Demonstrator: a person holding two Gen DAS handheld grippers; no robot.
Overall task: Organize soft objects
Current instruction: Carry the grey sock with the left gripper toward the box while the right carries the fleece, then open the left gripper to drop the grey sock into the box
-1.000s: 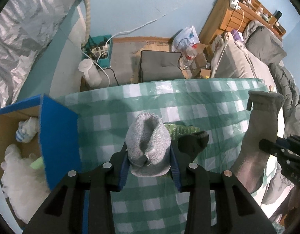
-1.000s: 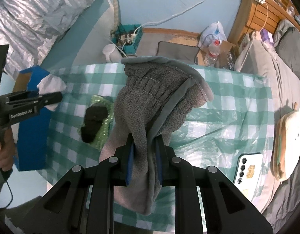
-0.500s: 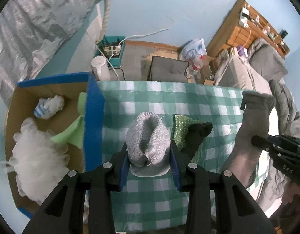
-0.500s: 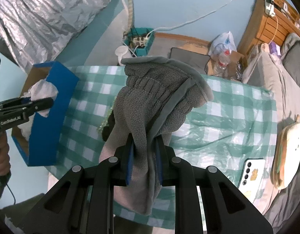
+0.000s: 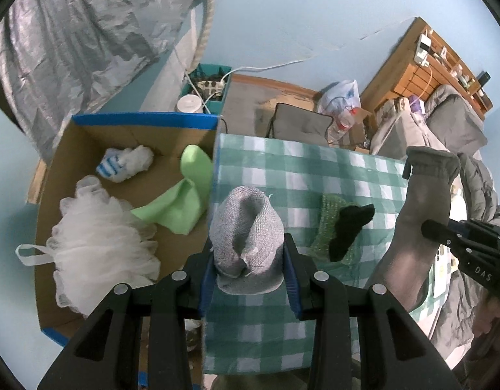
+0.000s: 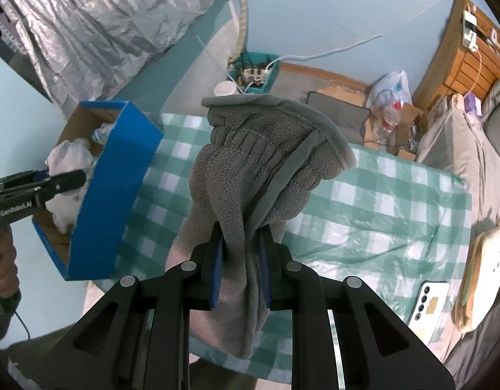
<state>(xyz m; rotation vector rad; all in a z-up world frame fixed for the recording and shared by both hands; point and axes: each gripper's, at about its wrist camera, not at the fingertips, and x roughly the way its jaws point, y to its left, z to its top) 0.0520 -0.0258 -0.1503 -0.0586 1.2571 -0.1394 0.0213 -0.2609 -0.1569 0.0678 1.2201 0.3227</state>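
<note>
The left gripper (image 5: 248, 268) was clamped on a folded grey knitted cloth (image 5: 246, 237), held above the near left part of a green checked tablecloth (image 5: 314, 175), just right of a blue-edged cardboard box (image 5: 142, 120). The box held a white mesh pouf (image 5: 97, 243), a lime cloth (image 5: 181, 201) and a white bundle (image 5: 126, 164). The right gripper (image 6: 240, 266) pinched a grey fleece glove (image 6: 250, 169) over the table, while a black sock (image 5: 347, 230) lay on a green scrubber (image 5: 327, 224) further right.

A pale grey knitted cloth (image 5: 246, 237) was folded and pinched upright above the checked table's edge beside the box; a darker grey fleece glove (image 6: 259, 175) hung clamped, cuff up; a black sock (image 5: 349, 230) lay on a green scrubber (image 5: 324, 227)
</note>
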